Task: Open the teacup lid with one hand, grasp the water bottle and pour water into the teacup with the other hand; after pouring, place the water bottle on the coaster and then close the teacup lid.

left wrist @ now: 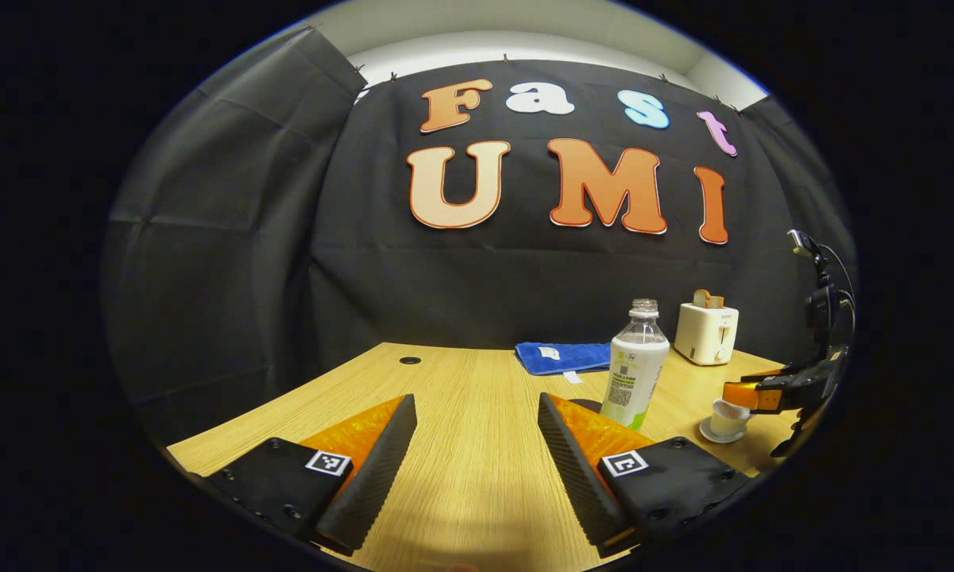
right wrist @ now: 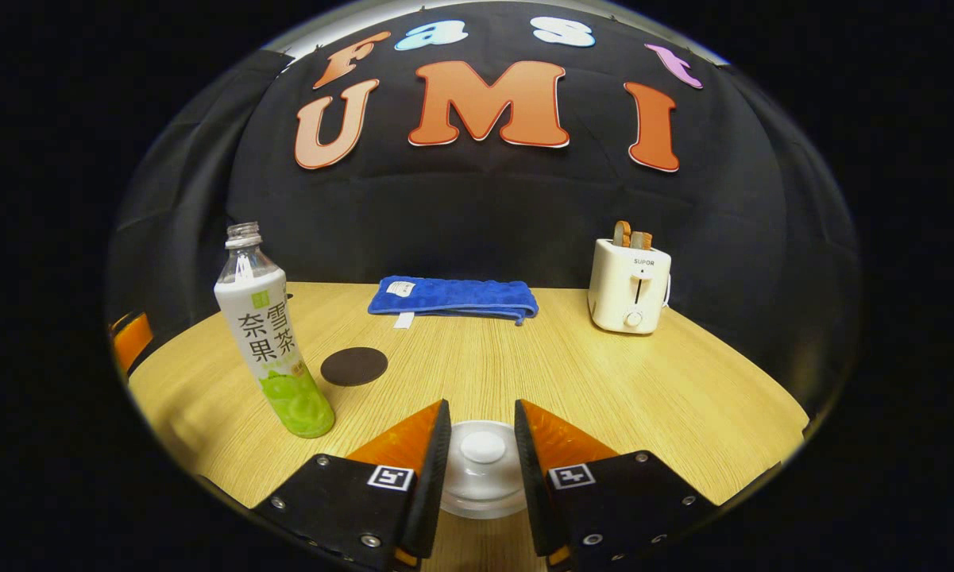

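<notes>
- Right tongs [right wrist: 480, 433]: 2 orange fingers part open, straddling the white knob of the white ceramic teacup lid [right wrist: 483, 447] with a gap on each side; nothing gripped yet.
- White lidded teacup on its saucer [left wrist: 727, 419]: near the front edge of the pale wood-grain counter [right wrist: 683, 397], lid still on.
- Left tongs [left wrist: 477, 437]: spread wide, empty, above bare counter.
- Clear plastic water bottle with white and green label, cap off [right wrist: 270, 334]: upright, toward the counter's left side, just beside the round dark coaster [right wrist: 354, 366].
- Handling advice: centre the knob between both fingers, close evenly, lift straight up so the cup does not tip or slide.
- Also present: blue folded towel [right wrist: 453, 296] and white toaster [right wrist: 629, 286], at the back edge.
</notes>
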`<state>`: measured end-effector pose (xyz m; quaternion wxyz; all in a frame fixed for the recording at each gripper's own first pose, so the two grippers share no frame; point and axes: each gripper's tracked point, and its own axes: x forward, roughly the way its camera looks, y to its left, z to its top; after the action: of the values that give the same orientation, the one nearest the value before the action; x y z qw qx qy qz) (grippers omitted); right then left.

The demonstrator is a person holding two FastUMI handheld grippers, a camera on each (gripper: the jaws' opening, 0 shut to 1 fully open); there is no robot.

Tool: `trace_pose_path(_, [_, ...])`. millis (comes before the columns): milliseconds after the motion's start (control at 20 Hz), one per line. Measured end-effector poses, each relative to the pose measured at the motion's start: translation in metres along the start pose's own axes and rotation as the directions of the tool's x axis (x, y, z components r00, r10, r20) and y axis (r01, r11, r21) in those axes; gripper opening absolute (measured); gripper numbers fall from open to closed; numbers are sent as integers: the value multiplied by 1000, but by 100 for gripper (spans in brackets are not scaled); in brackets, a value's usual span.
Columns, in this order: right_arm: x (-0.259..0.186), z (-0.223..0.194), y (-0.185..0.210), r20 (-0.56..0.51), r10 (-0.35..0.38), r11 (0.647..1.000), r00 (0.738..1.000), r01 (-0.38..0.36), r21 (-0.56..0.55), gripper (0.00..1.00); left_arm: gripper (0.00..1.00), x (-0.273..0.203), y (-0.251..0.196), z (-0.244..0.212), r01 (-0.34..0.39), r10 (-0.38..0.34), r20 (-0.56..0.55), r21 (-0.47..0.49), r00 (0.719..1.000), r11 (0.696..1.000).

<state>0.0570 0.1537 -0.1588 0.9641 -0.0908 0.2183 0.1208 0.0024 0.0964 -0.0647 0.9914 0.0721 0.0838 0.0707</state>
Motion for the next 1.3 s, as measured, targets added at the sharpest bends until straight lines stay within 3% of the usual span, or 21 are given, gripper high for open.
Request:
trace_pose_path(400, [2,-4,1,-16,4,1000,1000,-4,5,29,99,2,2,0,-2,2,-2,-2,1000,1000])
trace_pose_path(650, [4,1,-4,-7,-4,1000,1000,4,13,23,99,3,-6,0,14,-14,-6,-1,1000,1000])
trace_pose_path(1050, [-11,23,-40,46,4,1000,999,-3,-17,22,99,12,-57,-8,99,-100,-21,-28,995,995])
trace_pose_path(1300, [-19,11,-61,48,0,999,999,-1,36,22,99,21,-101,-24,156,-155,-48,28,987,987])
